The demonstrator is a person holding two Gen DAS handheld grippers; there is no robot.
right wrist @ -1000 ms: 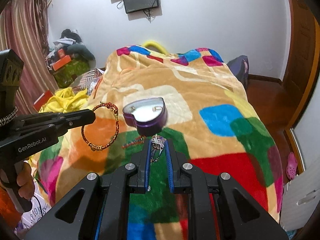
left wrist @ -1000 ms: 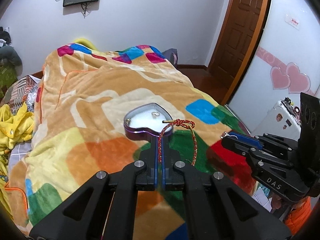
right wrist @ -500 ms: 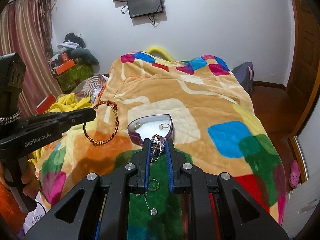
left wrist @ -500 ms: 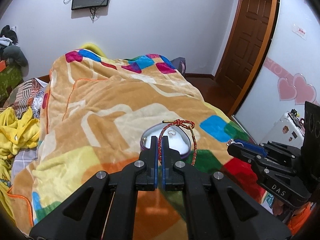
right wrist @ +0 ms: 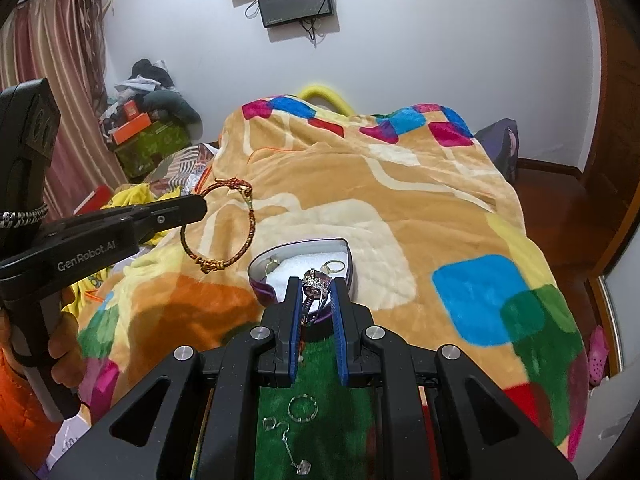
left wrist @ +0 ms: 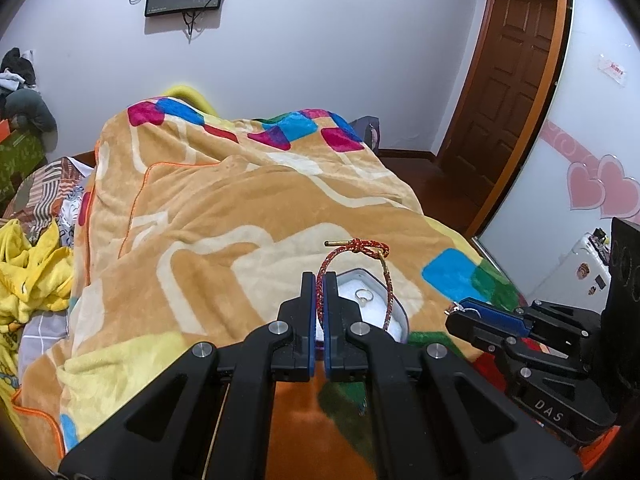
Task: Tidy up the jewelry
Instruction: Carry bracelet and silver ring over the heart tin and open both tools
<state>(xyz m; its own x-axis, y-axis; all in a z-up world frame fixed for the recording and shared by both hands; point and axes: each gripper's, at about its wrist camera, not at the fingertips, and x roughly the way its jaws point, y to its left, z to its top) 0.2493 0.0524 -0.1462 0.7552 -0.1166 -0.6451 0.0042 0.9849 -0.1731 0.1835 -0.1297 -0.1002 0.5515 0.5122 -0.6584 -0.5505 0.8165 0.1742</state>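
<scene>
My left gripper (left wrist: 319,280) is clamped on a red and gold braided cord bracelet (left wrist: 357,268), the cord pinched flat between the two blue-lined fingers. The loop stands up and hangs off to the right of the tips, with a knotted section at its top and a short gold end piece sticking out leftward. From the right wrist view the same bracelet (right wrist: 219,226) hangs in the air off the tip of that gripper (right wrist: 199,209), above the blanket and to the left of the box, with a second knot at the bottom of the loop.

My right gripper (right wrist: 316,285) holds a silver ring (right wrist: 315,283) with a crown-like, stone-set top; its fingers are closed on the band and the ring sits just over the near edge of the heart-shaped jewelry box (right wrist: 262,282). The box has purple walls and a white padded inside, and it rests on the colourful fleece blanket (right wrist: 420,216). Inside lie a thin ring (right wrist: 335,266) on the right and another small gold piece (right wrist: 272,266) on the left, which I take for a ring or an earring; it is too small to be sure. In the left wrist view the box (left wrist: 402,316) shows just behind my fingers with one ring (left wrist: 363,295) on the white pad.

On the green patch beneath my right gripper lie a plain silver ring (right wrist: 303,408) and a drop earring (right wrist: 289,446).
</scene>
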